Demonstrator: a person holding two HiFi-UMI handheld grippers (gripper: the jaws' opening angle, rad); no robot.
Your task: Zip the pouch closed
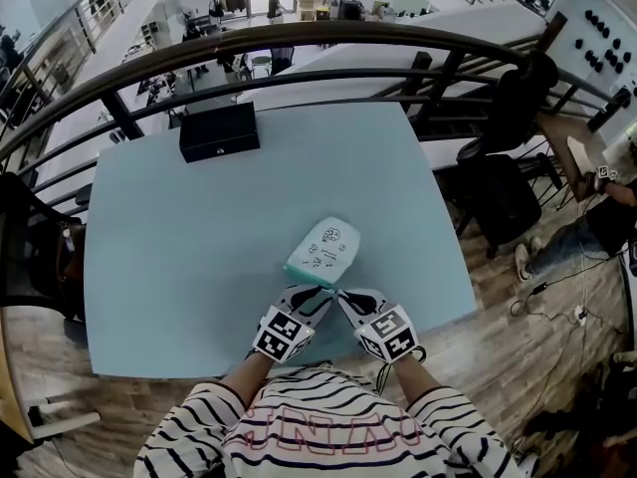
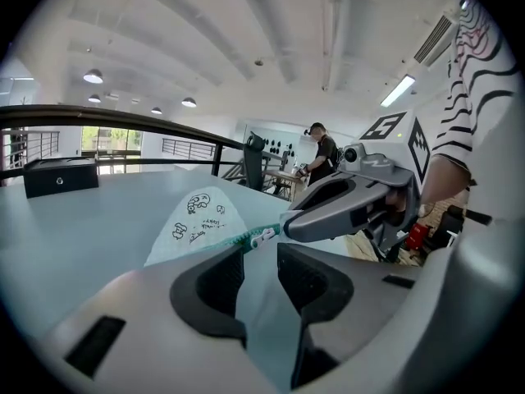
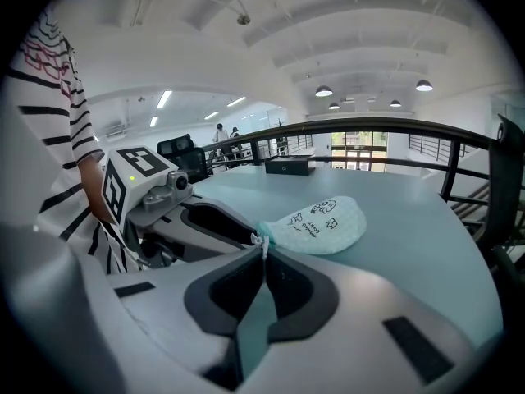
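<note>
Bright, even indoor light from round ceiling lamps (image 3: 324, 91), strip light (image 2: 402, 89). Faint shadows on pale blue desk (image 1: 199, 267). Heavy fisheye bending, dark corners. Grey left tool (image 2: 258, 257), right tool (image 3: 262, 257) blurred up close; pale green printed pouch (image 3: 320, 224) sharp.

Open-plan office, seen from an upper gallery

A curved dark railing (image 1: 299, 43) edges the gallery; beyond it lie desks on the floor below (image 1: 224, 13). Black office chairs (image 1: 498, 202), round ceiling lamps (image 3: 324, 91) and a person working at a far desk (image 2: 324, 150) complete it.
</note>
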